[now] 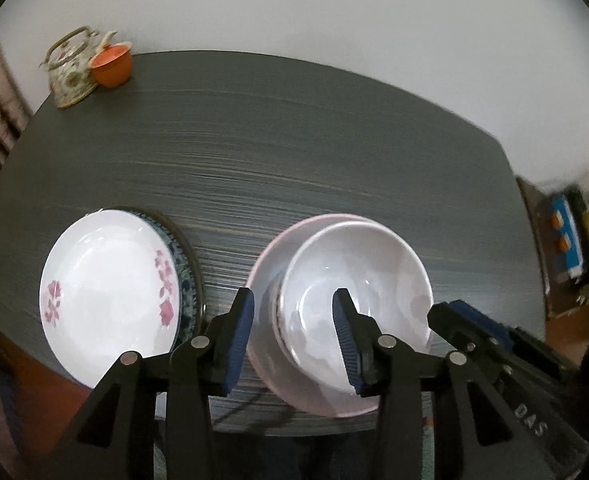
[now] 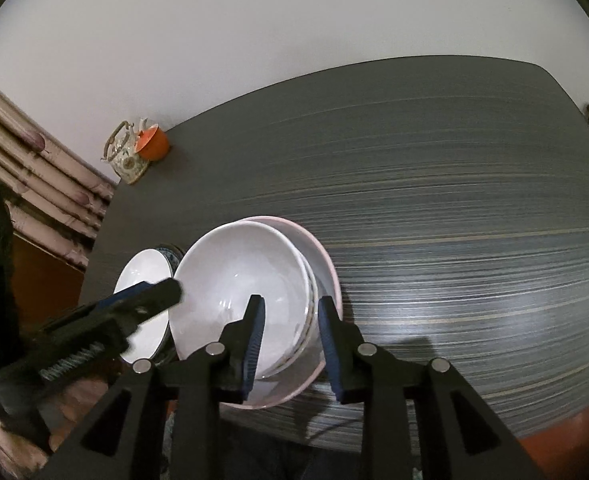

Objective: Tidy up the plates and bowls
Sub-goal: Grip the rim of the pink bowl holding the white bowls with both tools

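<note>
The left claw (image 1: 292, 316) is seen spread apart, with its two blue pads on either side of the near-left rim of the white bowl (image 1: 358, 292). The pads are not pressed on the rim; a gap is seen on both sides. Nothing is pinched by it.

The right claw (image 2: 290, 328) is spread too. The right side of the same bowl is found between its pads, but it is not squeezed either. So the bowl looks let go by both claws.

The white bowl is nested on top of other bowls. A patterned rim of a lower bowl (image 2: 308, 328) can be seen under it from the right wrist view. This stack is set inside a wide pink bowl (image 1: 262, 276), which rests on the grey striped desk (image 1: 294, 152), close to its near edge.

Just to the left, a white plate with pink flowers (image 1: 106, 296) is laid on a blue patterned plate (image 1: 184, 276). The two piles are near each other but not touching.

Far back in the left corner of the desk, a flowered teapot (image 1: 72, 68) and an orange cup (image 1: 112, 65) are kept, touching each other.

It is judged that most of the job is done: bowls are piled with bowls and plates with plates. No loose plate or bowl is seen on the desk. What may be left is for the claws to be lifted away.
</note>
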Motion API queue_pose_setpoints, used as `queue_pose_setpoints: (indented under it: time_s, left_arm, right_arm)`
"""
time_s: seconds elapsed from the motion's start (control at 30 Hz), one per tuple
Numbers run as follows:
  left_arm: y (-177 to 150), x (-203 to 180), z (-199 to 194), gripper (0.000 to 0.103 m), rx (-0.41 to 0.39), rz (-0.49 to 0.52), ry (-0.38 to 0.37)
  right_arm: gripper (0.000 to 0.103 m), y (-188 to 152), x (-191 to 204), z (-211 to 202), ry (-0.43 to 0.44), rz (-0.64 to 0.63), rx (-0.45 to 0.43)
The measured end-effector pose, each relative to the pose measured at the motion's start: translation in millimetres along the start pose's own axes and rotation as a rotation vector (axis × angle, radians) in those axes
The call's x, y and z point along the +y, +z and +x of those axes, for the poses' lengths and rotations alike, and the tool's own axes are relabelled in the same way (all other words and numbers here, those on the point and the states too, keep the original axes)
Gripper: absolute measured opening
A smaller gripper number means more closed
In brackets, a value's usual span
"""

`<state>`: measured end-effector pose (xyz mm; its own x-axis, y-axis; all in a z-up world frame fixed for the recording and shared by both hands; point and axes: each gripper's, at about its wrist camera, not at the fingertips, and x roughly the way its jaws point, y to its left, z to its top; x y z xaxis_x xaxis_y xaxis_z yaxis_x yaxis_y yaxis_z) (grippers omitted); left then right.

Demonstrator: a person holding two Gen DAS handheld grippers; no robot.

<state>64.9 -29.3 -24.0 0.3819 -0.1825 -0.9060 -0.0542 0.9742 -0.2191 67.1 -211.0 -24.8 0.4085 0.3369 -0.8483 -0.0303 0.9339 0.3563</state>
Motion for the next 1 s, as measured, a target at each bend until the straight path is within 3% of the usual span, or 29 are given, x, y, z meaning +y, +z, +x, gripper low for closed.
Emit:
queue_pose_setpoints:
  time_s: [0.2,0.57,1.0]
  left_arm:
    - [-0.6,30.4,-14.5,0.046,-0.015,-0.082,-0.027]
    - [-14.2,52.4,7.4,0.046,0.082,-0.211,-0.081]
    - [-15.2,60.1,18.7,0.045,0.113,-0.220,-0.040]
  right_arm:
    - [0.028,1.8,-12.3,-7.1,-0.002,0.028,0.001]
    - [0.028,-1.5,-20.6,12.5,-0.031,0.053,0.065]
    - [0.028,-11.6,-28.3,35.9,-0.049,0.062,0.112]
